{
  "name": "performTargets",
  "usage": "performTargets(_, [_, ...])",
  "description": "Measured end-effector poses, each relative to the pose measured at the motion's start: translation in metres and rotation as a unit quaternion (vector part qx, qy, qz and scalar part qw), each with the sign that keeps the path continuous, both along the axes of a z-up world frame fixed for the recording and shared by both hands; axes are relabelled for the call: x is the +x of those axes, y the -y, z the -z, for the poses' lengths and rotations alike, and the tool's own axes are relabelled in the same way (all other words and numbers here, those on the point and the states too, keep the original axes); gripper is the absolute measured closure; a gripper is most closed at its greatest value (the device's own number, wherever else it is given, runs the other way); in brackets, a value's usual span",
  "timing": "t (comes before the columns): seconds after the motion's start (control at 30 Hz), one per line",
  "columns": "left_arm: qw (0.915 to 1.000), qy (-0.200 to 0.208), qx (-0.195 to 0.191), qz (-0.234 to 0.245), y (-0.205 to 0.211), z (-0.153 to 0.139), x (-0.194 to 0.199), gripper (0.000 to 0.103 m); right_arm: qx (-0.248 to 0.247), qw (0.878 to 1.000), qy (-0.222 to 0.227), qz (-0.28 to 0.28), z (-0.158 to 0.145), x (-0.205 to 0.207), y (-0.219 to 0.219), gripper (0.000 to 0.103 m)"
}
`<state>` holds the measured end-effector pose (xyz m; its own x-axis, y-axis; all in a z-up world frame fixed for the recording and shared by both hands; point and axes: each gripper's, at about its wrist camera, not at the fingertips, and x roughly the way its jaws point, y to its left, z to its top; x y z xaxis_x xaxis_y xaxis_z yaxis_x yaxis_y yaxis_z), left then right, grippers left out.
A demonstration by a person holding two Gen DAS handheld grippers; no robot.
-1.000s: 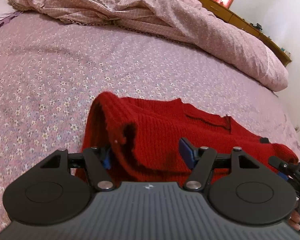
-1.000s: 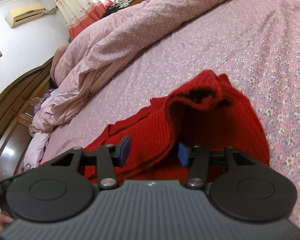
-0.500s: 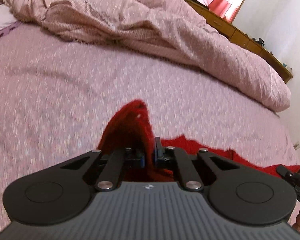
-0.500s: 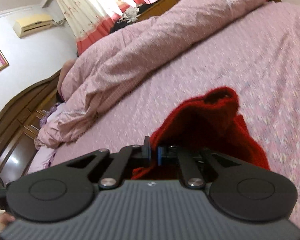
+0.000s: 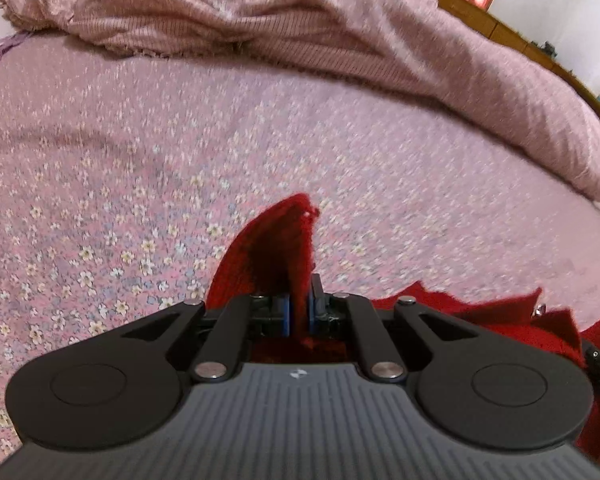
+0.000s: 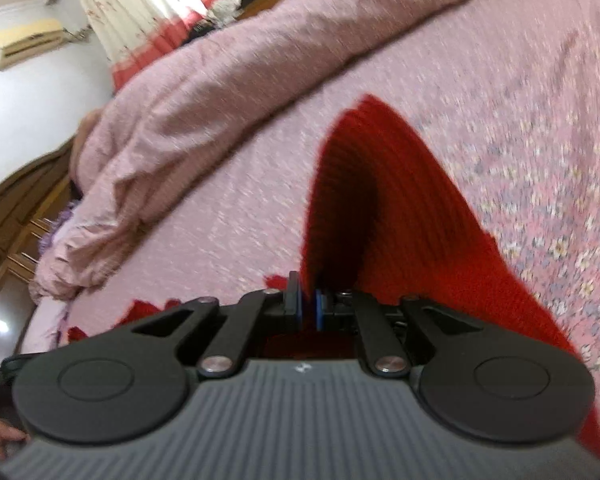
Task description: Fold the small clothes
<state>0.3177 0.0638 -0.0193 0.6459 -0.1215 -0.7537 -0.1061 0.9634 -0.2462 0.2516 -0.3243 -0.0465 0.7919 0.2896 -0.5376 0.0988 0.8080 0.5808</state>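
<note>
Bed [image 5: 148,168] surface ahead of both tools is flat and open. Far side blocked by a bunched quilt [image 5: 340,32] running across the bed's width. Beyond the quilt: wooden furniture [image 5: 540,44] along the wall. Red knit [image 6: 384,200] peaks up directly ahead of each tool.

Both grippers closed on the red sweater and lifted its edges

A second ago the left gripper [image 5: 299,312] and right gripper [image 6: 309,310] stood open around folds of the red sweater [image 6: 384,216], which lay spread on the bed; both now pinch the knit between their pads, and the cloth stands in raised peaks with less of it in view, nearer the rumpled quilt [image 5: 340,24].
</note>
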Motion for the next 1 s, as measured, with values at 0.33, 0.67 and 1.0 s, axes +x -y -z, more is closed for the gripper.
performTargets(0.33, [0.9996,0.006,0.015,0.023,0.003,-0.017,-0.004,0.082,0.004,1.0,0.01,-0.005,-0.002,-0.001,-0.003,0.075])
performTargets(0.67, [0.9971,0.047,0.048,0.035,0.011,-0.055,-0.044,0.035,-0.031,0.998,0.045,-0.021,-0.026,-0.044,-0.007,0.047])
performTargets(1.0, [0.9947,0.0,0.07,0.076,0.016,-0.024,-0.1,0.034,-0.136,0.99,0.039,-0.03,-0.025,-0.099,-0.024,0.05])
